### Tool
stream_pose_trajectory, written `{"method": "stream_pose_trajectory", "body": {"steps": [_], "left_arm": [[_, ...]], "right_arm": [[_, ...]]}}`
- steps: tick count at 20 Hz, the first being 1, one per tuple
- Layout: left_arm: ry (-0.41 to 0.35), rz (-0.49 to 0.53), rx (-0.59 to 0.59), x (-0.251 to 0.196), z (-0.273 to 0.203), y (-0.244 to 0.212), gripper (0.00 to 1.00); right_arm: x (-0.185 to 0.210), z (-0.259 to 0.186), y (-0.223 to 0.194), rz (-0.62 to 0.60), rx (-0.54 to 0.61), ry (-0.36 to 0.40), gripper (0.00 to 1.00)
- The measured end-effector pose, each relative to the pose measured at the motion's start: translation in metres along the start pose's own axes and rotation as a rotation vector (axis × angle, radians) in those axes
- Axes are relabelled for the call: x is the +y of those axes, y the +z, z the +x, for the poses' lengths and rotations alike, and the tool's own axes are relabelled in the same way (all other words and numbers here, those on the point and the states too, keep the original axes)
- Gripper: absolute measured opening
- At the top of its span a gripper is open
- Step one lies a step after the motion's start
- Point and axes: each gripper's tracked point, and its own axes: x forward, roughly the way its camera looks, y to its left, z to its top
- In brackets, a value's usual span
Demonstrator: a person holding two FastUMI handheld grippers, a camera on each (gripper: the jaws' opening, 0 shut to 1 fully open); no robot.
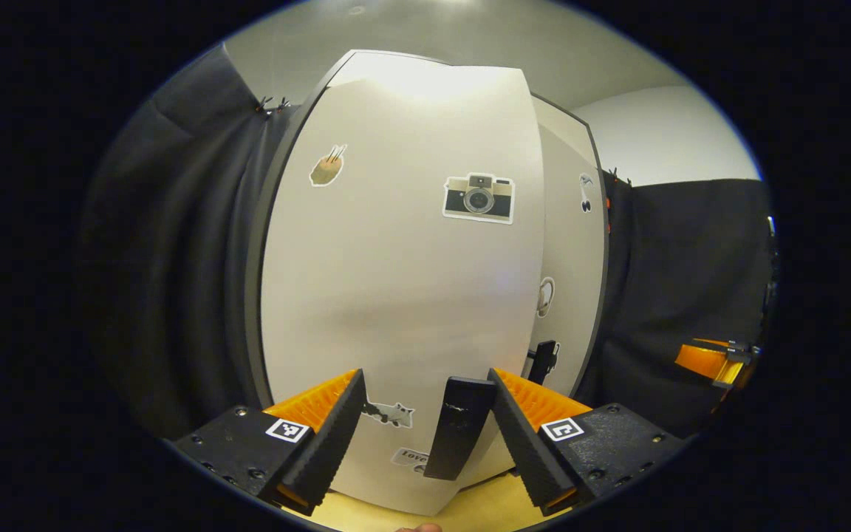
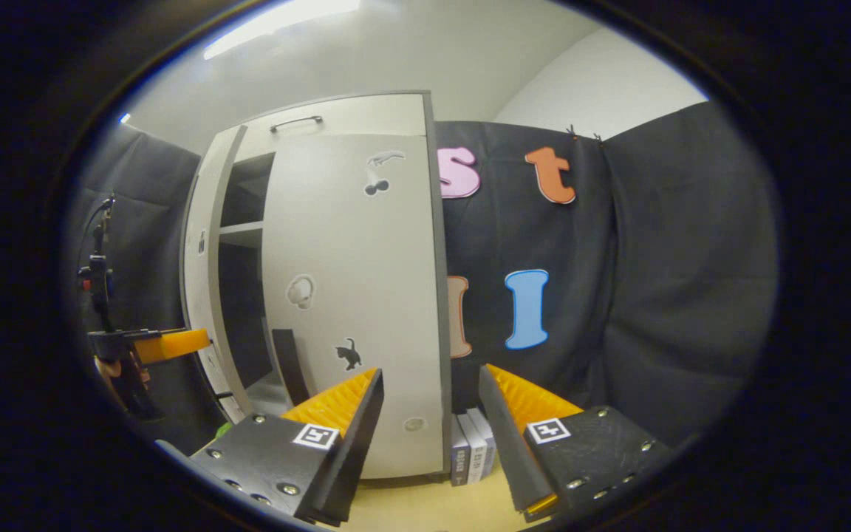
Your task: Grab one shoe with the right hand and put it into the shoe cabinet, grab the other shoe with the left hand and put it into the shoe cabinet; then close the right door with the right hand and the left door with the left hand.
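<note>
Shoe cabinet [image 2: 351, 295]: on my table [image 2: 411, 510]. Right door [image 2: 355, 310] nearly closed. Left door [image 1: 403, 295] ajar, black handle [image 1: 459, 427] between my left tool's [image 1: 425, 421] spread fingers, untouched. Right tool [image 2: 425, 421] before the right door, open, empty. Shoes: I cannot see them.

Booth interior. Black cloth wall [image 2: 662, 281]: hung in folds, clipped along its top edge, running behind and to either side of the white cabinet [image 2: 351, 295]. Plain white room wall [image 2: 603, 89]: above the cloth, up and right of the cabinet. Ceiling [image 2: 411, 52]: pale grey, over the cabinet, with a bright strip light [image 2: 278, 22] above its left corner. Tabletop [image 2: 418, 506]: light wood, under the cabinet's foot. Small stack of books [image 2: 472, 443]: upright on the tabletop, just beside the cabinet's lower right corner.
</note>
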Motion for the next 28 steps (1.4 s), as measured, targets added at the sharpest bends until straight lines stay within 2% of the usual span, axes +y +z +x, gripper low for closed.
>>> {"method": "stream_pose_trajectory", "body": {"steps": [2,7,14,28], "left_arm": [[-0.007,-0.009,0.000,-0.002,0.003,-0.001,0.98],[0.019,0.062,-0.007,-0.005,0.012,0.000,0.98],[0.040,0.063,-0.001,-0.008,0.023,-0.003,0.98],[0.125,0.132,0.013,-0.004,0.039,-0.009,0.98]], "right_arm": [[-0.011,0.001,0.002,0.002,-0.003,-0.019,0.78],[-0.024,0.006,0.005,-0.009,-0.011,-0.038,0.78],[-0.038,0.019,-0.001,-0.003,-0.004,-0.051,0.78],[-0.052,0.031,-0.011,0.026,0.013,-0.029,0.78]]}}
